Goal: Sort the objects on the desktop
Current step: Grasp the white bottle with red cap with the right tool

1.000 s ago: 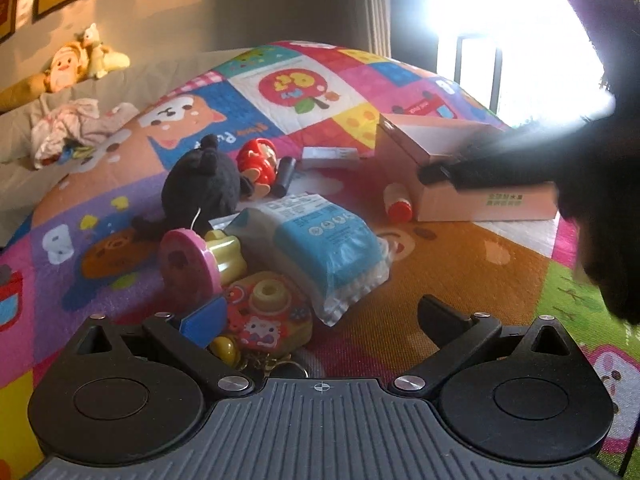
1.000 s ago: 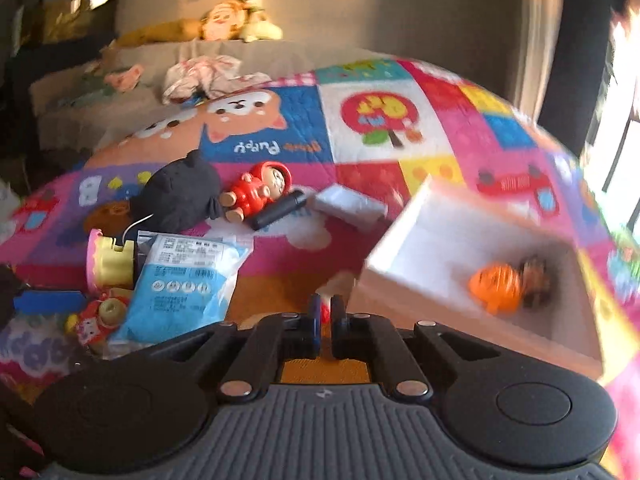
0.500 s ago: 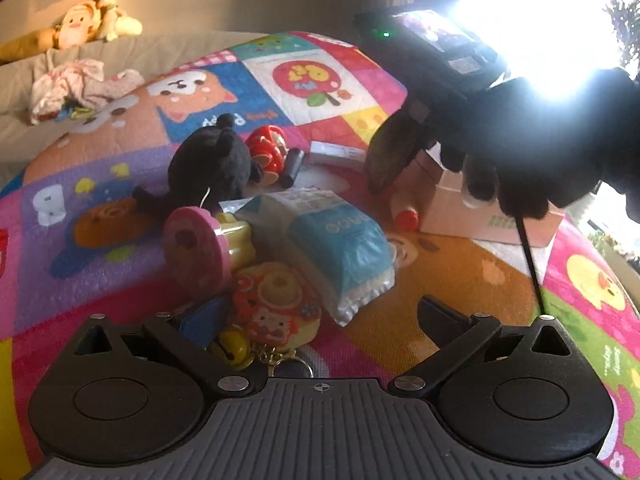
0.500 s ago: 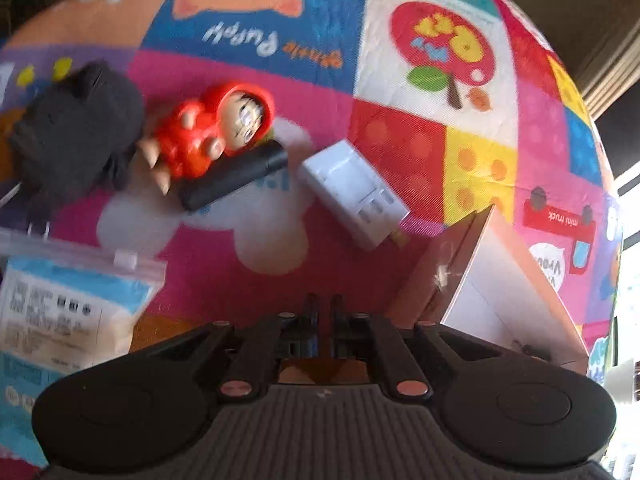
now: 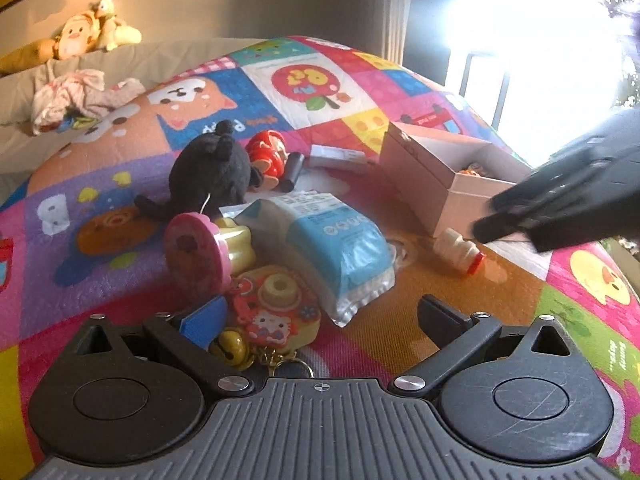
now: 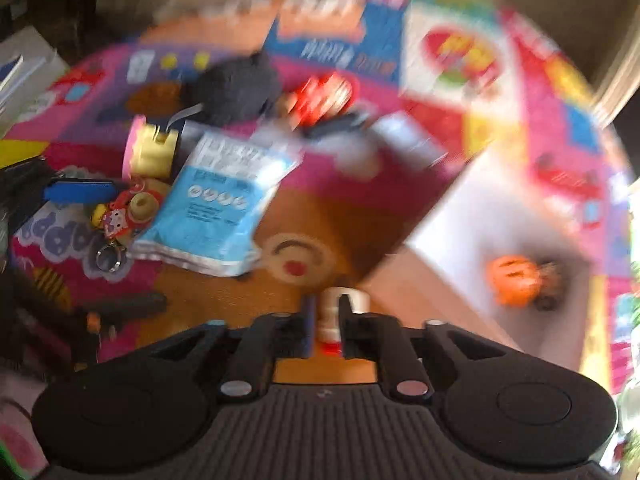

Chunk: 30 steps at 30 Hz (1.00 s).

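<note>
Right gripper (image 6: 325, 322) points down at the mat (image 6: 224, 300), jaws narrowly parted and just opened from shut. A small white bottle (image 6: 340, 300) with a red cap lies on the mat, seen in the gap between the fingertips; this view is blurred, so contact with the pads cannot be told. In the left wrist view the same gripper (image 5: 486, 230) reaches in from the right, its tips just beside the bottle (image 5: 458, 250), which lies close to the front corner of the box (image 5: 424, 184).

Left gripper (image 5: 324, 316) hovers low over the near pile, jaws wide and holding nothing. Its blue-padded finger (image 5: 204, 316) stands just beside a camera keychain (image 5: 280, 308) with a yellow bell (image 5: 230, 346).

Object positions:
- Blue pouch (image 5: 332, 248): flat on the mat, beside the keychain.
- Pink-and-yellow toy (image 5: 208, 248): on its side, left of the pouch.
- Black plush (image 5: 212, 172): behind the pink toy.
- Red doll (image 5: 268, 156): touching the plush, with a black cylinder (image 5: 292, 170) at its right.
- White packet (image 5: 336, 156): between the cylinder and the box.
- Box: open; an orange toy (image 6: 514, 280) and a dark item (image 6: 552, 284) lie inside.
</note>
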Each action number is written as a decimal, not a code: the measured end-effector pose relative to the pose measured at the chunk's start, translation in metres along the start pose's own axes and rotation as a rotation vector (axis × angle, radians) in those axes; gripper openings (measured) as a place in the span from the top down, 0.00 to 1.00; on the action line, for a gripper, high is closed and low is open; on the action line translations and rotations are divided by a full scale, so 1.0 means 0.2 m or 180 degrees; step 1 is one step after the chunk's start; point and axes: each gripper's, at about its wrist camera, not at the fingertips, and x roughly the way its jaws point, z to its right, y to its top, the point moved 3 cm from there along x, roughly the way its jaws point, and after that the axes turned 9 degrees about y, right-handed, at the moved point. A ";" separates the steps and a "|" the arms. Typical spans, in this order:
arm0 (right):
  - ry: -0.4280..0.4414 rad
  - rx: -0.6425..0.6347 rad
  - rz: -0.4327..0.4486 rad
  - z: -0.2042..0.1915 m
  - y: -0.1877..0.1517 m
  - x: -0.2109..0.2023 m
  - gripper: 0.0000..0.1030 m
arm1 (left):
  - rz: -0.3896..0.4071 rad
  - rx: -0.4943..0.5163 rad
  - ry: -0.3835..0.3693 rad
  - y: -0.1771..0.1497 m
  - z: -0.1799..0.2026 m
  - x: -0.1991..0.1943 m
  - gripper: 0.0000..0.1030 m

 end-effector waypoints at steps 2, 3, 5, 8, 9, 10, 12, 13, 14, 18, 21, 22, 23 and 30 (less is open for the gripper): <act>-0.0111 0.0126 0.0285 0.01 -0.10 -0.10 0.43 | -0.0027 0.0038 0.0028 0.00 0.01 0.01 0.00; -0.0072 0.0230 0.0373 0.02 -0.14 -0.12 0.43 | -0.0053 0.0062 0.0051 0.00 0.02 0.01 0.00; 0.0072 0.0474 0.0517 0.04 -0.21 -0.13 0.44 | -0.0086 0.0101 0.0093 0.00 0.03 0.02 0.00; 0.0221 0.0744 0.0701 0.03 -0.25 -0.09 0.47 | -0.0099 0.0185 0.0171 0.00 0.05 0.02 0.00; 0.0242 0.0779 0.0721 0.03 -0.25 -0.05 0.47 | -0.0089 0.0217 0.0203 -0.01 0.05 0.01 0.00; 0.0231 0.0783 0.0715 0.04 -0.25 -0.01 0.51 | -0.0077 0.0239 0.0226 -0.01 0.06 0.01 0.00; 0.0132 0.0756 0.0654 0.03 -0.25 0.08 0.67 | -0.0051 0.0271 0.0250 -0.01 0.06 0.01 0.00; 0.0089 0.0765 0.0620 0.03 -0.25 0.12 0.81 | -0.0040 0.0278 0.0261 -0.01 0.06 0.00 0.00; 0.0079 0.0814 0.0614 0.05 -0.25 0.12 0.80 | -0.0035 0.0278 0.0268 -0.01 0.06 0.00 0.00; 0.0070 0.0860 0.0823 0.09 -0.27 -0.01 0.80 | -0.0090 0.0262 0.0271 -0.01 0.06 0.02 0.00; 0.0059 0.0796 0.0796 0.10 -0.28 -0.11 0.80 | -0.0083 0.0244 0.0271 -0.01 0.06 0.02 0.00; 0.0054 0.0785 0.0755 0.10 -0.28 -0.12 0.80 | -0.0075 0.0238 0.0273 -0.01 0.06 0.01 0.00; 0.0052 0.0791 0.0698 0.11 -0.29 -0.13 0.80 | -0.0070 0.0230 0.0273 -0.01 0.05 0.01 0.00; -0.0027 0.0755 0.0484 0.12 -0.32 -0.12 0.80 | -0.0066 0.0219 0.0264 0.00 0.05 0.01 0.00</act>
